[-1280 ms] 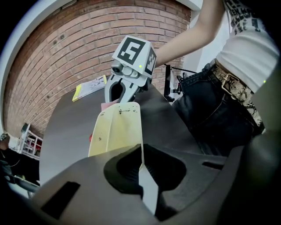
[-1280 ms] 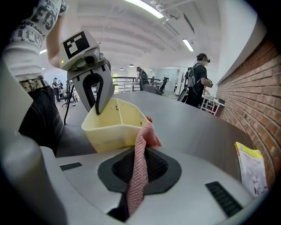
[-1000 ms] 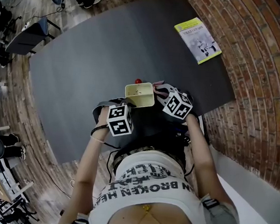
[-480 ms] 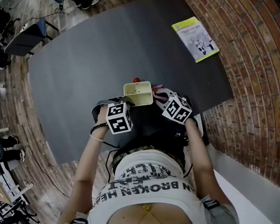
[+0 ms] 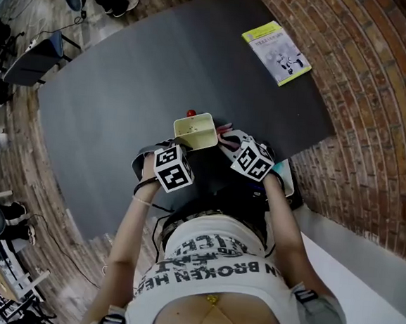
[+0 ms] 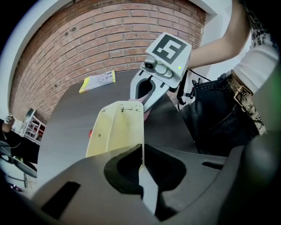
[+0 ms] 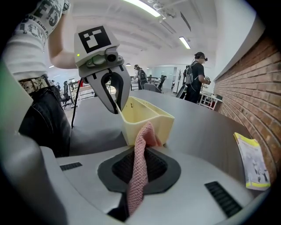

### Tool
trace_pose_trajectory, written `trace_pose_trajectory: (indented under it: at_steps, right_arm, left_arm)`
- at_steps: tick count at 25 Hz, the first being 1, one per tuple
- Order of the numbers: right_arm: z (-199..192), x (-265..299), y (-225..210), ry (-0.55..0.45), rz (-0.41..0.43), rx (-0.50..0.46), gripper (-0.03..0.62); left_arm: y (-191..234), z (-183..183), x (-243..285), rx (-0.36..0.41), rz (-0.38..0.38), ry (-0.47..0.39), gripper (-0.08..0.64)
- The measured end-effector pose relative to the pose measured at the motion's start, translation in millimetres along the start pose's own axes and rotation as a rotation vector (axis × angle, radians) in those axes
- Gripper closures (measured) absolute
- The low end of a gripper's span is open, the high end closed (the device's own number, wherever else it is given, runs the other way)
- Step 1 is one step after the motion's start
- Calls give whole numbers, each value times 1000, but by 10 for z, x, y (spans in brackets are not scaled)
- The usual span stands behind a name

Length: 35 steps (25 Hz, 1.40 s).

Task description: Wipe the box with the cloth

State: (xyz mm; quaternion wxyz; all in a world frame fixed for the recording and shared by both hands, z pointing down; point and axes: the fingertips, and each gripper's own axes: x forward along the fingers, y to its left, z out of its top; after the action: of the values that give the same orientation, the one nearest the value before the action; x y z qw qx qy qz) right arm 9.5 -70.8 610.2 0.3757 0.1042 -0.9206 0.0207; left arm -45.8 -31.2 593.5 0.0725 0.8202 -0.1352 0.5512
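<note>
You have one pale yellow box (image 5: 195, 130), one pink cloth (image 7: 142, 136), one booklet (image 5: 276, 53) and one small red thing (image 5: 191, 113) just behind the box. The box is near your edge of the dark table (image 5: 124, 94), between two grippers. Your left gripper (image 6: 141, 169), jaws nearly together, pinches the box's thin wall. Your right gripper (image 7: 138, 173) is clamped on the cloth, which touches the box's outer side
</note>
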Motion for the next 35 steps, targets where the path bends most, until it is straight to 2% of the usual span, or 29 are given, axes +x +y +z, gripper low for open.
trace_pose_trajectory:
  at_steps: [5,8,13,18,24,26,28,31,35]
  right_arm:
    - [-15,-12,-20,8,-25,-1,575]
    - [-20,-22,-62,15,-45,11,575]
    - [-22,-49,-103,20,-69,34,575]
    - [3,-25,-45,13,-58,39,575]
    - [-6,24,-4,16,-50,41,575]
    - [-18,12,-16,14,-52,54,575]
    - [-27,-19,-34,10,-56,66,575]
    - [-21,-71,-70,-7,-68,83,575]
    - [-34,-102,-72,-13,-73,92,575]
  left_arm:
    - [-21,29,24,-62,-1,0,543]
    - [-32,80,46,-145,-23,-1,543]
    - [-58,145,62,-252,21,9,543]
    - [-19,181,91,-386,52,12,541]
    - [-1,220,87,-382,89,-3,541]
    - [-6,238,81,-376,82,-54,541]
    - [1,264,33,-372,80,-124,459]
    - [64,297,-228,-342,113,-218,456]
    - [225,184,-526,-276,147,-281,448]
